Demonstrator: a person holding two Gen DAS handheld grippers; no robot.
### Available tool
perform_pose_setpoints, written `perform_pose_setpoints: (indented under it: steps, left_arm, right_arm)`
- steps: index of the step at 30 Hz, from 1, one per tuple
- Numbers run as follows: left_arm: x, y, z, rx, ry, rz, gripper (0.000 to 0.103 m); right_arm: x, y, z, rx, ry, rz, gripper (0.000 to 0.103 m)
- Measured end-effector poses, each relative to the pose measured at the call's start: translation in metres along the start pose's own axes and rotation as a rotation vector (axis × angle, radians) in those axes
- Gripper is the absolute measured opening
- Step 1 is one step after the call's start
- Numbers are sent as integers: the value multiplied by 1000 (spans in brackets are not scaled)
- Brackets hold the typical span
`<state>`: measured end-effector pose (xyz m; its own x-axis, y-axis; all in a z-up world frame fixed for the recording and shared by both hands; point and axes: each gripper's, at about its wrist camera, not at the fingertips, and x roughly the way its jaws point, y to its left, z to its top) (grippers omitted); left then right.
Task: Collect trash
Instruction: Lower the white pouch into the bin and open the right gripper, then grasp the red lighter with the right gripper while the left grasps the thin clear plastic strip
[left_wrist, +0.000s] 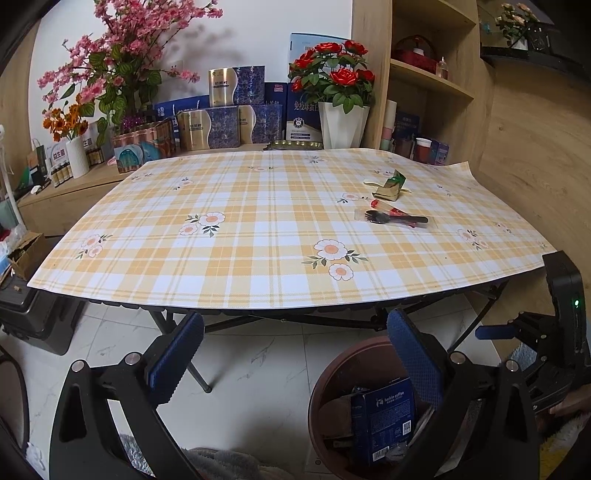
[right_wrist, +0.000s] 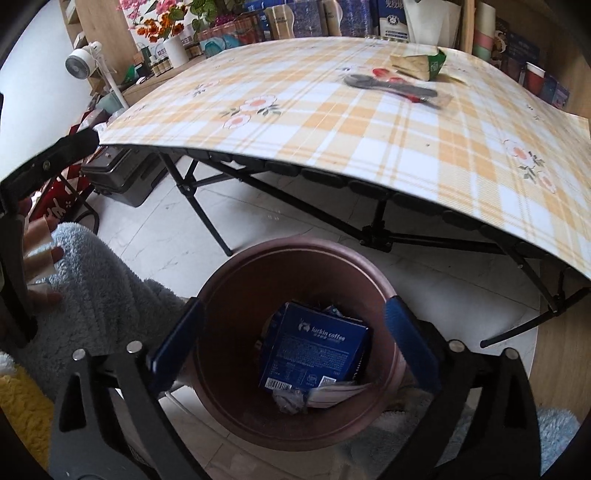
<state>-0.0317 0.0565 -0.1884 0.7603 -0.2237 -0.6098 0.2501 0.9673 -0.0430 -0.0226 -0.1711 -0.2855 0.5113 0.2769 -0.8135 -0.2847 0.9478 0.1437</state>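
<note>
A brown round bin (right_wrist: 258, 417) stands on the floor in front of the table; it holds a blue luckin coffee box (right_wrist: 314, 350) and crumpled wrappers. My right gripper (right_wrist: 293, 345) is open and empty directly above the bin. My left gripper (left_wrist: 295, 354) is open and empty below the table's near edge, left of the bin (left_wrist: 332, 398). On the checked tablecloth (left_wrist: 240, 236) lie a gold-green crumpled wrapper (left_wrist: 389, 186), a black plastic spoon in a clear wrapper (left_wrist: 397, 218) and a small red piece (left_wrist: 386, 206). They also show in the right wrist view, wrapper (right_wrist: 417, 62) and spoon (right_wrist: 391, 86).
Boxes (left_wrist: 229, 125), flower vases (left_wrist: 343, 122) and a wooden shelf (left_wrist: 436, 81) stand behind the table. Black folding table legs (right_wrist: 199, 206) cross under it. A dark case (left_wrist: 33, 317) sits on the floor at left. Fluffy grey fabric (right_wrist: 99, 280) lies near the bin.
</note>
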Motion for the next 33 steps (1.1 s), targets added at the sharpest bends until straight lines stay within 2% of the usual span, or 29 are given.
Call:
perform_pose_setpoints:
  steps: [7, 10, 15, 20, 22, 23, 24, 26, 27, 30, 33]
  left_arm:
    - [4, 2, 4, -19, 23, -2, 97]
    - [12, 6, 9, -44, 65, -65, 97]
    - [34, -11, 27, 14, 144, -81, 97]
    - [54, -33, 56, 26, 140, -166, 97]
    - [67, -51, 69, 91, 140, -197, 97]
    - [74, -59, 75, 126, 143, -213, 93]
    - [80, -67, 79, 159, 150, -225, 84]
    - [100, -86, 85, 263, 173, -234, 70]
    - [112, -95, 87, 317, 186, -234, 65]
    - [142, -108, 93, 405, 208, -237, 60]
    - [168, -120, 103, 481, 211, -258, 60]
  right_arm:
    - [-21, -18, 8, 87, -84, -21, 97]
    - [-34, -34, 15, 146, -125, -34, 97]
    - [-49, -63, 28, 211, -171, -89, 97]
    - [-57, -89, 38, 269, -200, -113, 97]
    - [-60, -99, 42, 286, -206, -126, 97]
    - [-61, -103, 42, 291, -207, -127, 97]
    - [-61, -108, 44, 298, -203, -122, 97]
    - [-63, -116, 48, 295, -196, -48, 97]
    - [-64, -117, 50, 285, -193, -49, 97]
    - [-65, -122, 57, 249, -171, -126, 97]
    - [-67, -134, 59, 279, -161, -149, 97]
